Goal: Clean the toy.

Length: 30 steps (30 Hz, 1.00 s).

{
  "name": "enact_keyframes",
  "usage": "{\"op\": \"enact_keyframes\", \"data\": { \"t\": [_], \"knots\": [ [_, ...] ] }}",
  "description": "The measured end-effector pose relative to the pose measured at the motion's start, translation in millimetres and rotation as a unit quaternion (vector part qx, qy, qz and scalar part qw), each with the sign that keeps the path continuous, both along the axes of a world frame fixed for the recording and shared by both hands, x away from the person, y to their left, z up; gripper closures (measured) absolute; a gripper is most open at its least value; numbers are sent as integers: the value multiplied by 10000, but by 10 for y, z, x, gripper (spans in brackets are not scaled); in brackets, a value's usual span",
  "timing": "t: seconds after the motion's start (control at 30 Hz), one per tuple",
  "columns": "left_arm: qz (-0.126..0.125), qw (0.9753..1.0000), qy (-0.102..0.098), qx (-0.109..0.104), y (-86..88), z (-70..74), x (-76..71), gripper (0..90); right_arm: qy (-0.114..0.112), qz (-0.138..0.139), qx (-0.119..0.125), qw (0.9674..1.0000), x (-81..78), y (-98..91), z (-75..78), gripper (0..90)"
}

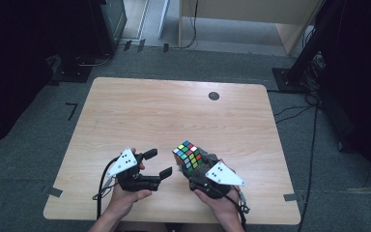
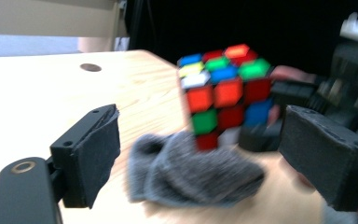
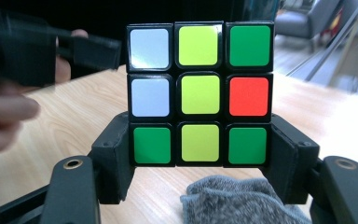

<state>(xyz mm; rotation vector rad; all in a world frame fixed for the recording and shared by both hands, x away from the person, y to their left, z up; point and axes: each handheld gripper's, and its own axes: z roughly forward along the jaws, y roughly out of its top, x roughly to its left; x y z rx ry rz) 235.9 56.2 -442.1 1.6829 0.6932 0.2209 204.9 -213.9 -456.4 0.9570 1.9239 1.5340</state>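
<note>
- Between the jaws of the right gripper (image 3: 199, 158), near the table's (image 1: 140, 111) front edge: the cube (image 3: 199, 93), clamped by its bottom layer, upper two layers free.
- Handling, as judged: light, rigid, smooth plastic; layers may twist, so hold flat opposite faces, not corners.
- Beneath it: a soft grey cloth (image 3: 242, 198).
- Just beside: the left gripper (image 1: 155, 163), jaws apart, holding nothing.
</note>
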Motion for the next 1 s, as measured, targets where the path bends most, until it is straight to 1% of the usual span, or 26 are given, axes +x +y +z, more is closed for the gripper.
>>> {"op": "enact_keyframes", "data": {
  "t": [0.03,0.07,0.1,0.13,0.17,0.2,0.23,0.3,0.33,0.43,0.47,0.5,0.53,0.57,0.6,0.67,0.77,0.8,0.83,0.9,0.97,1.0],
  "knots": [
    [15,9999,-58,144,9,-30,14,117,86,-13,89,9999,19,-57,16,348],
    [32,9996,-103,263,17,-60,29,113,157,-94,155,9997,28,-107,36,348],
    [52,9993,-128,348,22,-85,40,104,248,-115,230,9994,36,-150,61,348],
    [72,9987,-201,453,21,-106,45,99,334,-81,289,9990,39,-180,91,348],
    [100,9978,-303,585,11,-121,43,99,411,-33,322,9986,34,-193,120,348],
    [115,9961,-436,759,-3,-132,35,99,463,11,317,9984,26,-190,148,348],
    [140,9936,-594,946,-27,-142,17,99,517,70,284,9982,18,-177,174,348],
    [174,9873,-904,1295,-89,-164,-30,98,611,217,242,9976,2,-131,209,348],
    [242,9824,-1111,1484,-135,-180,-63,84,664,274,235,9971,-8,-103,218,348],
    [196,9738,-1433,1753,-224,-206,-128,68,841,423,243,9953,-33,-14,223,348],
    [177,9709,-1547,1819,-252,-217,-152,67,877,448,222,9949,-40,11,220,348],
    [125,9690,-1612,1868,-272,-224,-169,67,942,476,238,9941,-46,36,217,348],
    [127,9669,-1690,1909,-289,-229,-186,67,1004,521,259,9932,-49,57,210,348],
    [113,9655,-1759,1918,-301,-235,-199,68,1056,544,259,9926,-51,79,203,348],
    [58,9648,-1805,1914,-309,-238,-207,80,1099,554,239,9921,-50,98,193,348],
    [59,9608,-1934,1985,-323,-245,-223,81,1219,607,218,9904,-47,130,176,348],
    [65,9571,-2080,2016,-326,-248,-241,85,1346,654,182,9886,-47,166,164,348],
    [39,9564,-2106,2023,-322,-246,-244,110,1378,669,185,9880,-46,172,163,348],
    [24,9555,-2138,2034,-322,-246,-247,137,1441,690,186,9870,-42,176,160,347],
    [-46,9525,-2195,2109,-332,-257,-255,153,1612,769,224,9837,-20,177,144,347],
    [-71,9467,-2312,2241,-354,-285,-275,182,1690,791,268,9821,-3,174,120,347],
    [-67,9440,-2380,2284,-364,-298,-288,213,1725,802,275,9814,4,174,110,347]
  ]
}}
